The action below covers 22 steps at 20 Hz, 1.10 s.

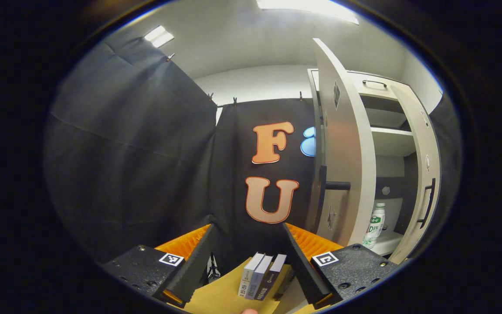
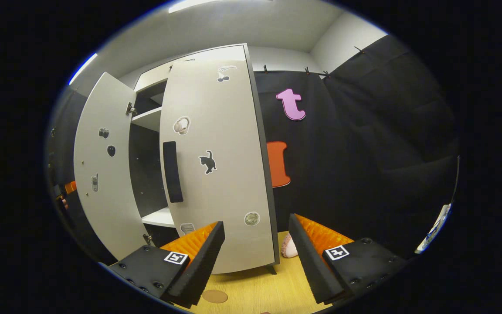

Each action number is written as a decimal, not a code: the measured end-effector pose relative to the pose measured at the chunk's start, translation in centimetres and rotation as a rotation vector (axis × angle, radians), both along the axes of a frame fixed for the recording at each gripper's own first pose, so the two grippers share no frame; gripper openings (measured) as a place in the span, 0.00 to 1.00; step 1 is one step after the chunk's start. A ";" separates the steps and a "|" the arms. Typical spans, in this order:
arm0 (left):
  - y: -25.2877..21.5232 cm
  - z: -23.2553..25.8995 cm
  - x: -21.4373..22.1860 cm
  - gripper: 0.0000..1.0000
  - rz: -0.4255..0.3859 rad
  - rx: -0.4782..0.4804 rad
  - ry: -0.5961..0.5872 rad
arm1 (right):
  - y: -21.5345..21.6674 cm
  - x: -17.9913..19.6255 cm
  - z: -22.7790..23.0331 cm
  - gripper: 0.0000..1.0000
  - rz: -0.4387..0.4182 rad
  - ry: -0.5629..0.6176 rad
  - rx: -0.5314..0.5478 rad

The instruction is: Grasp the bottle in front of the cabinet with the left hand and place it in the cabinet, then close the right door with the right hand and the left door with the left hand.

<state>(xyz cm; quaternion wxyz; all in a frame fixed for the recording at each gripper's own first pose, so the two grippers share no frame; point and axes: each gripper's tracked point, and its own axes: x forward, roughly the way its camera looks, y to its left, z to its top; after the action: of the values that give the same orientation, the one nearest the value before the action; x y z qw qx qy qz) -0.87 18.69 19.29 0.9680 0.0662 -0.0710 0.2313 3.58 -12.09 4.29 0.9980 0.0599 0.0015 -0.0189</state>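
Left gripper view: the left gripper [image 1: 247, 261] is held spread and empty above three small boxes [image 1: 262, 276]; well beyond its right finger, the bottle [image 1: 374, 225] is seen standing on the cabinet's [image 1: 390, 141] bottom shelf. The right gripper [image 2: 254, 257] is likewise spread, the right door [image 2: 216, 161] just ahead.

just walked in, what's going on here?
A person is working a white cabinet with two handheld grippers. The bottle already stands on the cabinet's lower shelf, and both doors are open: left door, right door. The left gripper is open and empty, facing the booth wall above some books. The right gripper is open too, just in front of the right door's outer face, not gripping its black handle.
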 end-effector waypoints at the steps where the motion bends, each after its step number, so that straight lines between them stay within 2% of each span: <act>1: -0.4 -0.1 0.0 0.92 -0.005 -0.004 -0.001 | -0.3 -0.1 -0.1 0.89 0.002 0.003 0.002; 2: -0.9 -0.2 0.1 0.92 -0.012 -0.008 0.000 | -0.5 -0.1 -0.1 0.98 0.004 0.004 0.004; 8: -4.1 -0.9 0.5 0.92 -0.073 -0.009 0.005 | -1.9 -0.2 -0.7 0.98 -0.004 0.014 0.014; 17: -9.2 -2.3 2.3 0.92 -0.212 -0.047 0.022 | -3.9 -1.7 -0.3 0.98 -0.049 0.012 0.016; 18: -10.0 -2.6 2.7 0.88 -0.230 -0.051 0.025 | -4.1 -1.9 -0.3 0.98 -0.055 0.011 0.014; 19: -10.8 -2.8 3.1 0.88 -0.251 -0.053 0.030 | -4.2 -2.1 -0.3 0.98 -0.062 0.012 0.011; 20: -11.6 -3.1 3.7 0.92 -0.273 -0.056 0.038 | -4.4 -2.4 -0.3 0.98 -0.069 0.013 0.008; 22: -13.1 -4.0 4.5 0.92 -0.309 -0.062 0.055 | -4.7 -2.8 -0.3 0.98 -0.083 0.014 0.005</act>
<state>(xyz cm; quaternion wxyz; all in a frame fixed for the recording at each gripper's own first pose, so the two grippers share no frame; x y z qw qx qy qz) 3.64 5.62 15.30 0.9953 0.0307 -0.0466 0.0796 0.76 -16.78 3.96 0.9962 0.0621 0.0063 -0.0605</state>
